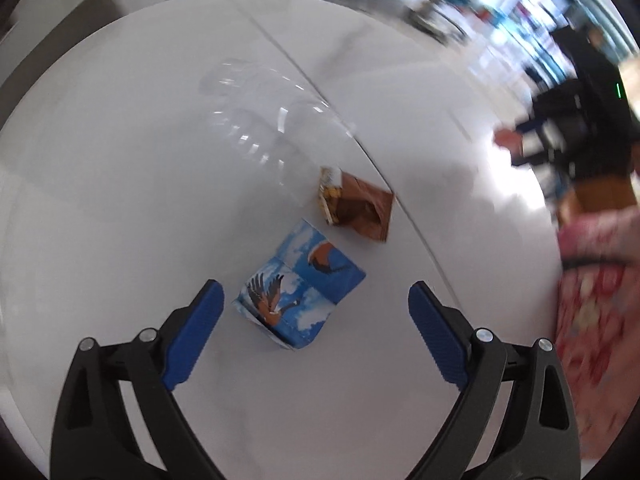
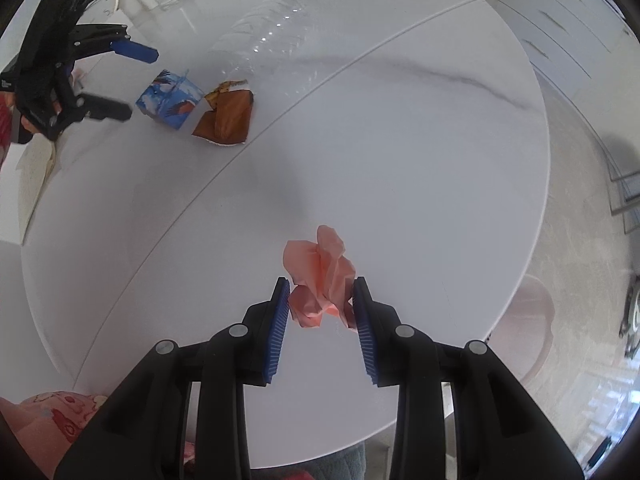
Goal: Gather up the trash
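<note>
Clamping a crumpled pink paper (image 2: 320, 280) near the round white desk's (image 2: 440, 160) front edge, the right gripper (image 2: 320, 300) leaves bare desk ahead, while the left gripper (image 1: 312, 304), jaws wide apart, hovers over a blue carton (image 1: 300, 292) beside a brown wrapper (image 1: 360, 208) and clear bottle (image 1: 260, 120).

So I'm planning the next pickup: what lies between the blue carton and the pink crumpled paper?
In the right wrist view, the brown wrapper beside the blue carton, then bare table down to the pink crumpled paper.
</note>
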Tool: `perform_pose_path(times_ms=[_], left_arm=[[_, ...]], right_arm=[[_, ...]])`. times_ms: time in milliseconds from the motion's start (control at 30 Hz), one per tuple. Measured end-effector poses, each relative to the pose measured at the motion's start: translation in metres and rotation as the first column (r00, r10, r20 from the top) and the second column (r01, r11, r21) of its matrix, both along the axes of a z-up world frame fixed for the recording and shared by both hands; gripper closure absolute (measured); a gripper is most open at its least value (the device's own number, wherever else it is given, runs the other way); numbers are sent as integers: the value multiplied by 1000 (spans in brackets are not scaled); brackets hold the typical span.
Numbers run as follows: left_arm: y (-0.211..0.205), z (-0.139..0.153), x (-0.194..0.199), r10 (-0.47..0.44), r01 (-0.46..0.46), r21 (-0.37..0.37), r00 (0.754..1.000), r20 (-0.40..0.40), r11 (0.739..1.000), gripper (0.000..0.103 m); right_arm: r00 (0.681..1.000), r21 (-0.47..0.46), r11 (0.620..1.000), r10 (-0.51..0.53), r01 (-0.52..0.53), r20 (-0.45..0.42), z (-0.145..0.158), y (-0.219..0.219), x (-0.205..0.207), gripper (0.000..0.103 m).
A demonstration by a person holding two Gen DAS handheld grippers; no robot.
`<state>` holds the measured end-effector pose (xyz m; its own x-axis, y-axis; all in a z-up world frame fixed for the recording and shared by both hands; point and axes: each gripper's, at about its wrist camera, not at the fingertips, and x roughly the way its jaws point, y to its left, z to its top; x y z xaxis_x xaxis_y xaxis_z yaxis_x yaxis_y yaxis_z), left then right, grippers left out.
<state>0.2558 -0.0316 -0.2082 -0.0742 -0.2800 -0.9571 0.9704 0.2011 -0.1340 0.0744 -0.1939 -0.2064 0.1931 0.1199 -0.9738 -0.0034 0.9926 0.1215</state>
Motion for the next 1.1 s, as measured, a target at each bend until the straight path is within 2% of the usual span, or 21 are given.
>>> perform_pose_path(times_ms=[100, 200, 300, 333, 433, 533, 600, 733, 767, 867, 933, 967, 1000, 1033, 1100], left_arm=[[0, -12, 3, -111, 111, 32, 994, -16, 993, 14], [-5, -24, 11, -150, 151, 42, 988, -34, 988, 21], [-8, -33, 15, -160, 163, 43, 985, -67, 986, 36], [-6, -34, 14, -167, 170, 43, 983, -71, 984, 45], [-4, -38, 10, -172, 175, 36, 983, -69, 984, 52], [-1, -33, 8, -107, 108, 23, 993, -56, 994, 54], [3, -30, 5, -20, 21, 6, 999, -38, 1000, 54], [1, -18, -9, 147, -145, -55, 989, 36, 988, 54], [0, -15, -16, 197, -194, -59, 979, 57, 979, 54], [-3, -1, -38, 378, -372, -83, 921, 88, 925, 54], [-5, 12, -56, 500, -492, -96, 862, 81, 865, 54], [-8, 19, -68, 565, -558, -89, 819, 95, 825, 54], [-11, 23, -79, 599, -593, -91, 795, 95, 800, 54], [-14, 30, -90, 647, -640, -95, 758, 83, 763, 54], [-19, 41, -107, 703, -696, -109, 709, 56, 710, 54]], right_arm=[[997, 20, 997, -78, 78, 3, 4, 1, -9, 69], [991, 47, 990, -130, 130, -3, 7, 6, -17, 69], [987, 53, 986, -161, 161, -6, 10, 13, -22, 69], [986, 53, 984, -168, 168, -3, 11, 15, -22, 69], [983, 64, 981, -182, 182, 3, 16, 18, -27, 69], [984, 60, 982, -178, 178, 7, 19, 24, -26, 69], [985, 65, 983, -170, 169, 12, 22, 28, -23, 69], [987, 79, 985, -158, 154, 36, 29, 26, -28, 69], [987, 81, 985, -157, 153, 43, 30, 25, -28, 69], [986, 86, 986, -152, 146, 68, 35, 27, -26, 69], [987, 91, 987, -141, 134, 81, 38, 28, -26, 69], [987, 97, 988, -130, 121, 91, 41, 28, -26, 69], [988, 99, 989, -122, 113, 99, 42, 28, -27, 69], [988, 103, 990, -111, 100, 107, 45, 28, -28, 69], [988, 107, 992, -87, 73, 128, 51, 26, -28, 69]])
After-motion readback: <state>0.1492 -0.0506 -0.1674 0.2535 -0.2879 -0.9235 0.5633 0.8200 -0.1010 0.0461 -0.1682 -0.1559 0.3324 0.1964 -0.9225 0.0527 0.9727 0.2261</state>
